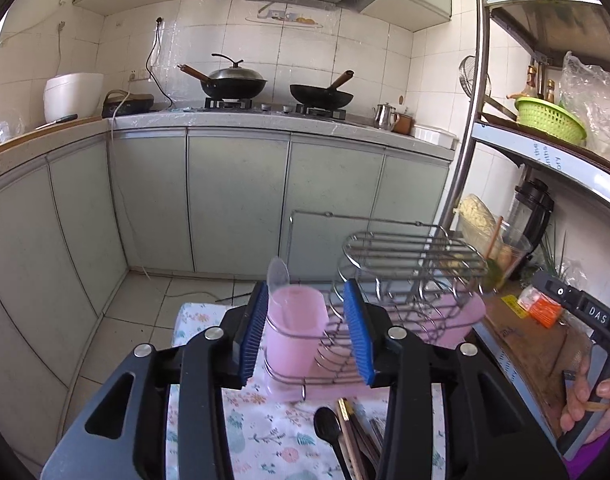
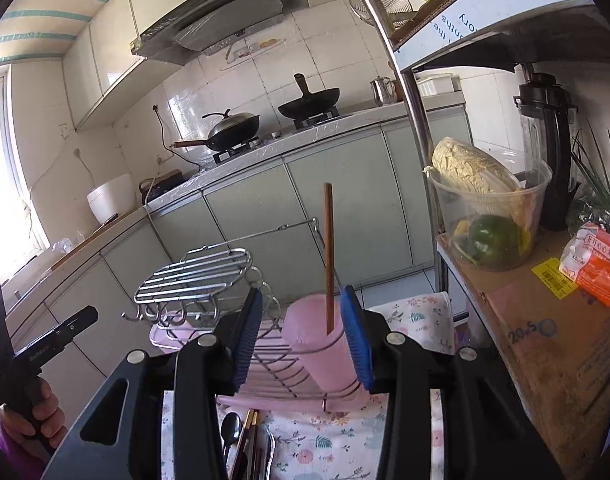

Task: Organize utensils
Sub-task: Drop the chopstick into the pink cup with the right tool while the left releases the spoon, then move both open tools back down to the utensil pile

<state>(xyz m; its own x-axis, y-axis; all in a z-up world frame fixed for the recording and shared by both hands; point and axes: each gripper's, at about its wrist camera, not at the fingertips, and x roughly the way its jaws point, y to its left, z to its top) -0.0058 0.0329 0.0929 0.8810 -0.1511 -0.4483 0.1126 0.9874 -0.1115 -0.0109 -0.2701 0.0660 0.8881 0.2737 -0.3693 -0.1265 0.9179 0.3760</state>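
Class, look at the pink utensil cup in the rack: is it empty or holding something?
Holding something: a brown chopstick stands in the pink cup.

I see two pink cups (image 1: 295, 332) clipped upright at the near ends of the wire dish rack (image 1: 409, 256), one holding a translucent spoon (image 1: 278, 274) bowl-up, the other (image 2: 321, 340) a brown chopstick (image 2: 328, 256) standing nearly vertical. Closer to me, a black spoon (image 1: 329, 424) and several chopsticks (image 1: 355, 436) lie loose on the floral cloth (image 1: 265, 432).
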